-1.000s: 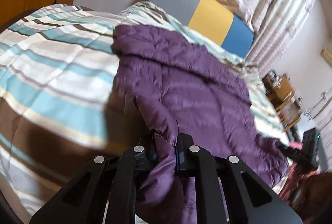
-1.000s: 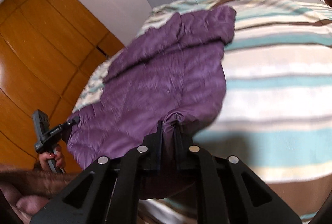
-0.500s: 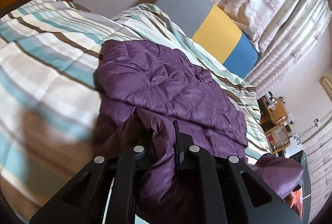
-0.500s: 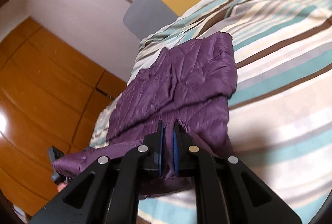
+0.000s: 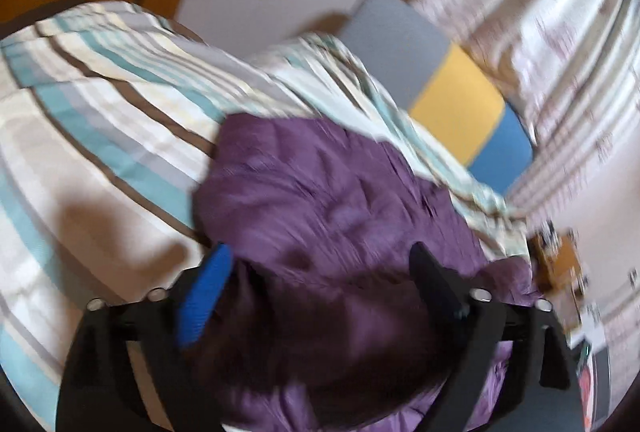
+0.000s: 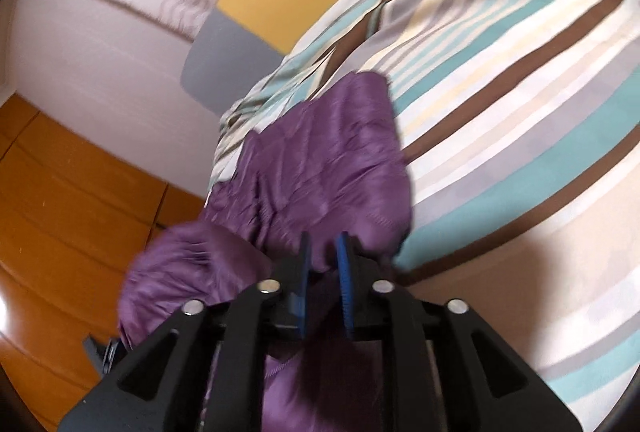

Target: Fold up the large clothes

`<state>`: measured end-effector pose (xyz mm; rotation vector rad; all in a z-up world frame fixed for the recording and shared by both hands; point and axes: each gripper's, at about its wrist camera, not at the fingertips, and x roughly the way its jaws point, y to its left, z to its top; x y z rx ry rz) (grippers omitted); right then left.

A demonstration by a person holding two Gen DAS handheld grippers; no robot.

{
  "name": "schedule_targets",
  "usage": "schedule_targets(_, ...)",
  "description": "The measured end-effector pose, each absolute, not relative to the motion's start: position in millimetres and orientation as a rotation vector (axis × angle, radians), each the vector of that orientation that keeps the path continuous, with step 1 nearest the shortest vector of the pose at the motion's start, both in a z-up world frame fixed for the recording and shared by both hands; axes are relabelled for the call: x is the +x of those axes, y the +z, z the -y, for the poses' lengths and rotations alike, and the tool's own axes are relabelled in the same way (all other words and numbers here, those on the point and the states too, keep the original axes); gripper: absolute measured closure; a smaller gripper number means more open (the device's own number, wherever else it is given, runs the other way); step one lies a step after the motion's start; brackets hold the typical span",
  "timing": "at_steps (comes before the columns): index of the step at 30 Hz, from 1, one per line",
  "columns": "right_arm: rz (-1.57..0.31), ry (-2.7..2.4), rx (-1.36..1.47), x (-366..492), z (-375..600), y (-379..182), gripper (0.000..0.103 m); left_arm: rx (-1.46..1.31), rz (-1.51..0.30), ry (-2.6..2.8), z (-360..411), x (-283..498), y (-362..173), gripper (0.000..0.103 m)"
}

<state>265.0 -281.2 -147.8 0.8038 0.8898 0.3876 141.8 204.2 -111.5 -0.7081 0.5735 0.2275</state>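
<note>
A purple quilted jacket (image 5: 320, 199) lies on the striped bed cover (image 5: 100, 135), with its near part folded over onto itself. My left gripper (image 5: 320, 256) is open wide above the folded part, with purple fabric between and under its spread fingers but not pinched. In the right wrist view the jacket (image 6: 320, 167) lies along the bed's left side. My right gripper (image 6: 323, 244) has its blue pads close together with a narrow gap, and jacket fabric sits between them.
A grey, yellow and blue headboard (image 5: 452, 91) stands behind the bed, with patterned curtains (image 5: 560, 31) beyond. Orange wooden wardrobe panels (image 6: 72, 191) are left of the bed. A small wooden shelf unit (image 5: 560, 264) stands at the right. The striped cover (image 6: 520, 111) spreads to the right.
My left gripper has opened and let go of the jacket edge. Both grippers have carried the near edge forward over the jacket. The right jaws have parted slightly.
</note>
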Motion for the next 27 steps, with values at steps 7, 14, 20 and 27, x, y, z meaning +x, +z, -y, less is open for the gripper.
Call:
schedule_targets(7,-0.865,0.332,0.888,254.2,305.2,-160.7,0.016,-0.710,-0.537,0.194,-210.1,121.7,-123.0,0.006)
schedule_targets(14,-0.879,0.434,0.749,219.8,288.7,-157.2,0.007,-0.833,-0.463,0.178,-207.8,91.3,-147.7,0.004)
schedule_targets(20,-0.922,0.464,0.471,212.3,239.4,-157.4,0.038,-0.688,-0.592,0.173,-178.7,115.2,-156.5,0.003)
schedule_targets(27,-0.989,0.557,0.481,205.5,232.6,-161.2,0.077,-0.652,-0.691,0.069,-167.9,121.5,-162.0,0.046)
